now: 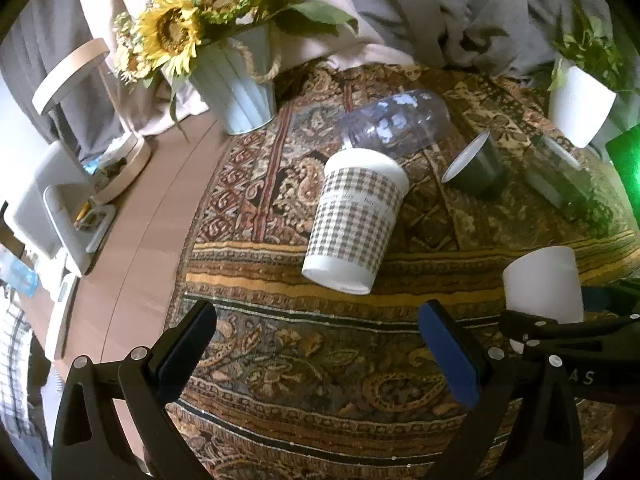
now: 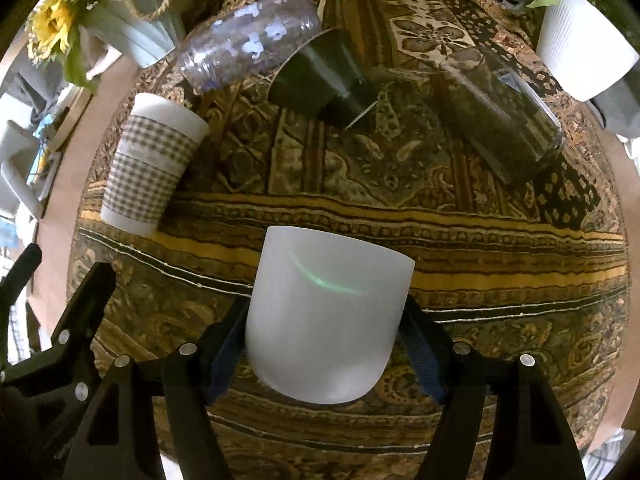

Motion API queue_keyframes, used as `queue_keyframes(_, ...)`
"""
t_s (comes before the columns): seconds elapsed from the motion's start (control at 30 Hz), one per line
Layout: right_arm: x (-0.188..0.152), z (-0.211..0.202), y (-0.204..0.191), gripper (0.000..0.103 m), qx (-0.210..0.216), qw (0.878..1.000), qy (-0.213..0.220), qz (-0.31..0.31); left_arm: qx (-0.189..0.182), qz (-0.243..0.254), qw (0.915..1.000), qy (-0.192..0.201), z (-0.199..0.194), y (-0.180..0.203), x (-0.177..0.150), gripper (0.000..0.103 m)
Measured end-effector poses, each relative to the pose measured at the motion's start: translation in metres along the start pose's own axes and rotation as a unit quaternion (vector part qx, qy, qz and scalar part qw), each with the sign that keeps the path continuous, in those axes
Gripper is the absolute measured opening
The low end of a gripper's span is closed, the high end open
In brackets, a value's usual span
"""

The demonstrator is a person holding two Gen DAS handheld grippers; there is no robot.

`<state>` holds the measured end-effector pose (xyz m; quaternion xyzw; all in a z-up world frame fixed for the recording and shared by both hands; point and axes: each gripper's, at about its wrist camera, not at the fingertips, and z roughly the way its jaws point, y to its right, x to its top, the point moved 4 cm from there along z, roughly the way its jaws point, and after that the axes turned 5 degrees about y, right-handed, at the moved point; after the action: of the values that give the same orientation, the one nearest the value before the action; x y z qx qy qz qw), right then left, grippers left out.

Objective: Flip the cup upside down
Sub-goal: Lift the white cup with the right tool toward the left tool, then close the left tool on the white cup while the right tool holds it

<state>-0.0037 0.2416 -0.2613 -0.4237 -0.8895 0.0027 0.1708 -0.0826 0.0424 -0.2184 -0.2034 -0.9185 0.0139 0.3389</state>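
A plain white cup (image 2: 326, 316) sits between the blue pads of my right gripper (image 2: 324, 344), which is shut on its sides; its rounded base points toward the camera. The same cup (image 1: 542, 284) shows at the right of the left wrist view, held by the right gripper's black fingers. My left gripper (image 1: 320, 356) is open and empty above the patterned cloth, short of a checked paper cup (image 1: 354, 220) that stands upside down.
On the patterned cloth (image 2: 480, 240) lie a clear plastic bottle (image 2: 248, 40), a dark cup on its side (image 2: 320, 76) and a dark glass jar (image 2: 504, 112). A sunflower pot (image 1: 236, 80) stands at the back left, a white plant pot (image 1: 580, 104) at the back right.
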Motion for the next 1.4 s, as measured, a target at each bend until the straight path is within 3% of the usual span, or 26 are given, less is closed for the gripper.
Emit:
queue_keyframes(0.3,0.002,0.000,0.001,0.076,0.005,1.000,0.019,-0.015,0.011,-0.015,0.9998,-0.007,-0.009,-0.001,-0.009,0.103)
queue_keyframes(0.33,0.002,-0.003,0.002,0.080,0.006,1.000,0.025,-0.013,0.012,-0.014,0.9998,-0.005,-0.012,-0.001,-0.009,0.103)
queue_keyframes(0.5,-0.005,-0.038,0.007,0.082,0.004,0.998,0.065,-0.002,0.008,-0.013,0.9997,0.020,-0.035,-0.001,-0.002,0.103)
queue_keyframes(0.73,-0.015,-0.112,0.029,0.082,-0.034,0.982,0.180,0.034,-0.053,-0.007,0.9970,0.057,-0.070,0.025,0.003,0.103)
queue_keyframes(0.87,-0.025,-0.131,0.048,0.082,-0.053,0.976,0.207,0.049,-0.099,0.014,0.9929,0.065,-0.078,0.056,0.000,0.103)
queue_keyframes(1.13,-0.053,-0.127,0.095,0.082,-0.059,0.972,0.216,0.066,-0.133,0.027,0.9886,0.065,-0.078,0.110,-0.017,0.103)
queue_keyframes(1.4,-0.067,-0.098,0.125,0.082,-0.061,0.976,0.196,0.074,-0.119,0.040,0.9877,0.094,-0.059,0.136,-0.036,0.103)
